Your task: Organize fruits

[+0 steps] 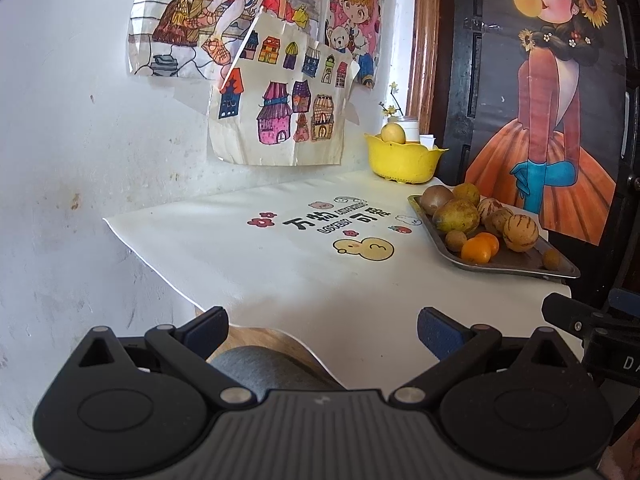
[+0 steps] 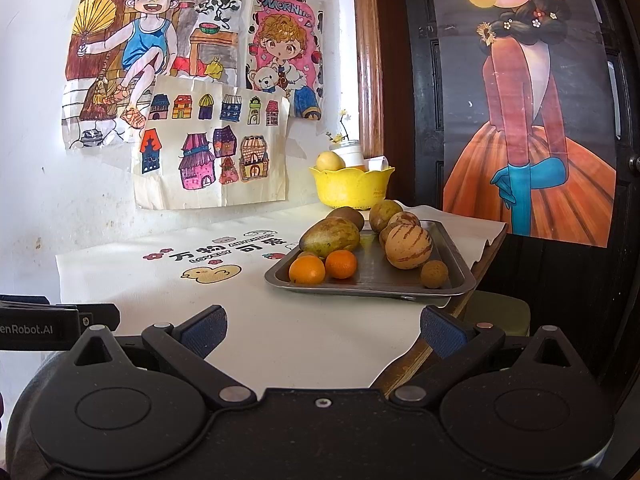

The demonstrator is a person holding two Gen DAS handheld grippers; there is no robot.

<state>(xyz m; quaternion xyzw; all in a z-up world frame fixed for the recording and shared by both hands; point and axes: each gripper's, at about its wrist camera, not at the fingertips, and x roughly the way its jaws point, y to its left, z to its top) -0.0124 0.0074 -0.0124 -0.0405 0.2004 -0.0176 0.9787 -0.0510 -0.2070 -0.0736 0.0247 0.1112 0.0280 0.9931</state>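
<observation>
— Both claws hang back at the near edge of the surface (image 2: 300, 320), the left claw (image 1: 322, 334) and the right claw (image 2: 324, 330) each spread wide with nothing between the blue pads. Neither touches any fruit.

— So where is the fruit?

— Nearly all of it sits on the metal tray (image 2: 456, 264) at the right side of the white cloth. Two oranges (image 2: 307, 270) lie side by side at the near left corner, a long green-brown mango (image 2: 330, 235) behind them, a striped pale melon (image 2: 408, 247) toward the middle, a small brown round fruit (image 2: 435, 274) at the near right corner, and more brownish and striped pieces at the back. One yellow fruit (image 2: 330, 161) rests in the yellow bowl (image 2: 352, 188) beyond the tray, near the wall.

— Is the sorting done, then?

— Hard to call. If the fruit is meant for the bowl, one piece is in and the tray's load is left. If the tray is the goal, it is almost full and only the bowl's piece is outside it. These views fit either reading.

— Any fruit loose on the cloth?

— None that I can see.
</observation>
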